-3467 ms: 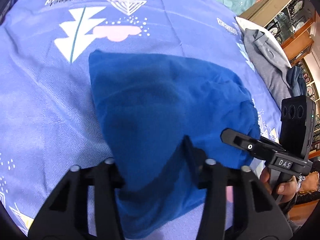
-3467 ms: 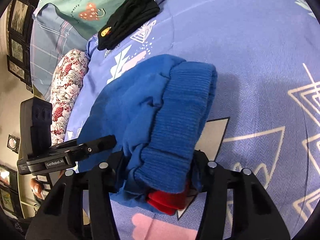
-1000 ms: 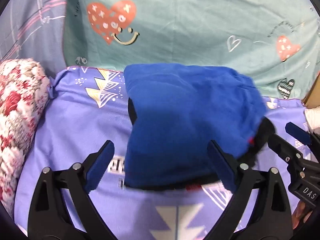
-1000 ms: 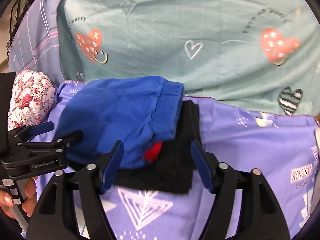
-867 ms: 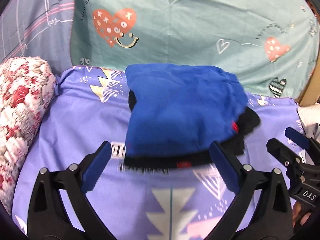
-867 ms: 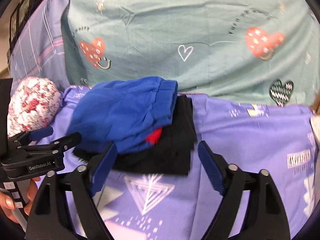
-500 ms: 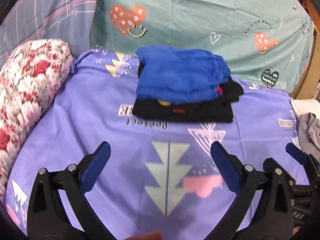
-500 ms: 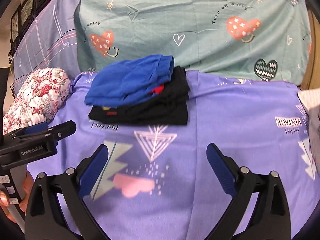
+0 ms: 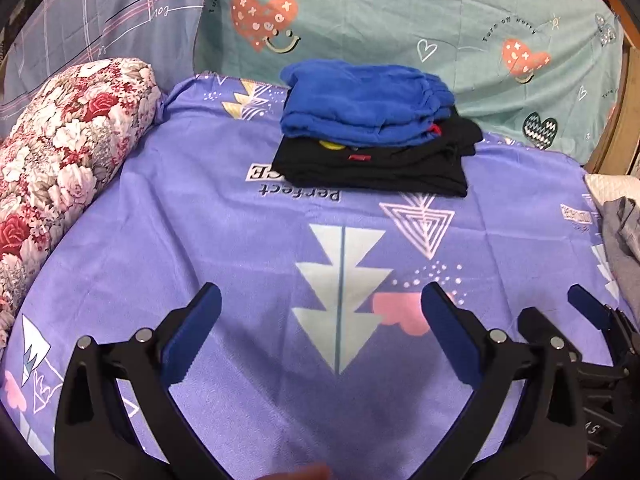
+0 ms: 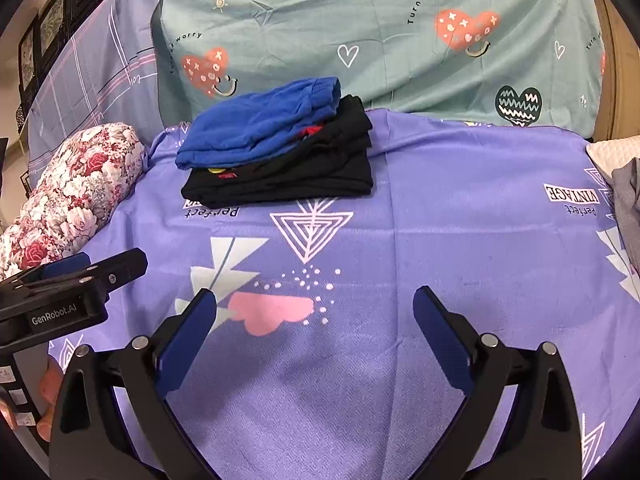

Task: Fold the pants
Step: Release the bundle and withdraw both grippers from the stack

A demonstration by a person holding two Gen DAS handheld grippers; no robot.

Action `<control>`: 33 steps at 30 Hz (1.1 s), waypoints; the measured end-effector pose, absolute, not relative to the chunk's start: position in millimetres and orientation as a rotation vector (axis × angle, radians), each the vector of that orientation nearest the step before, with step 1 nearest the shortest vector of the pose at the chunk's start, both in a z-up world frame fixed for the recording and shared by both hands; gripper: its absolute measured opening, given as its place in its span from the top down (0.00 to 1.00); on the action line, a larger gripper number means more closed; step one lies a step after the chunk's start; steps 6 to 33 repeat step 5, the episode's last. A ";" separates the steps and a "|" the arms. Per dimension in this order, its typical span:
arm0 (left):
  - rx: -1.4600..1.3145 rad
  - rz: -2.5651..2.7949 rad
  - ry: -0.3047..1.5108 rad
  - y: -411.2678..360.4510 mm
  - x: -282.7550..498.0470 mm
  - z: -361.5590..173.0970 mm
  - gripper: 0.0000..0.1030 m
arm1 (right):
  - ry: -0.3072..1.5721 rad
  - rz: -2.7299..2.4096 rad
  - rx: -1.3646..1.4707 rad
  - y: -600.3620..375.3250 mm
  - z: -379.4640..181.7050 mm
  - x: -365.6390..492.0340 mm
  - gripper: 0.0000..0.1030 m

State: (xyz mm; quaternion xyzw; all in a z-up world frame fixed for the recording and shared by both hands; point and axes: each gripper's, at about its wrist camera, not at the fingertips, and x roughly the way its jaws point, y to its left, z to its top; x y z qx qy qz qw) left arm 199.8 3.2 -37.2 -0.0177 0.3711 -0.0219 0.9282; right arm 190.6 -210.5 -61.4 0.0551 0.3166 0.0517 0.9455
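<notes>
The folded blue pants [image 9: 366, 102] [image 10: 260, 124] lie on top of a pile of folded black clothes [image 9: 372, 164] [image 10: 288, 174] at the far end of the purple bed sheet [image 9: 240, 240] [image 10: 460, 220]. My left gripper [image 9: 320, 304] is open and empty, well back from the pile over the sheet. My right gripper [image 10: 314, 304] is also open and empty, near the front of the bed. The left gripper shows at the left edge of the right wrist view [image 10: 72, 276], and the right gripper at the right edge of the left wrist view [image 9: 588, 316].
A floral bolster [image 9: 60, 160] [image 10: 68, 196] lies along the left side. A teal heart-print pillow [image 9: 400, 20] [image 10: 380, 32] stands behind the pile. Grey clothes [image 9: 624, 240] [image 10: 628, 200] lie at the right edge of the bed.
Both grippers let go of the blue pants on the black pile, opened, and pulled back toward the front of the bed. The pile now sits farther away.
</notes>
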 end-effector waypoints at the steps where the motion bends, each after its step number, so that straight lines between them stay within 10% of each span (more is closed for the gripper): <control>1: -0.034 -0.045 0.760 3.0 198.3 -40.2 0.02 | 0.654 0.105 0.120 -211.5 -65.1 190.6 0.02; 33: -0.013 -0.051 0.775 1.7 196.6 -56.8 0.02 | 0.687 0.109 0.138 -213.2 -74.1 194.5 0.02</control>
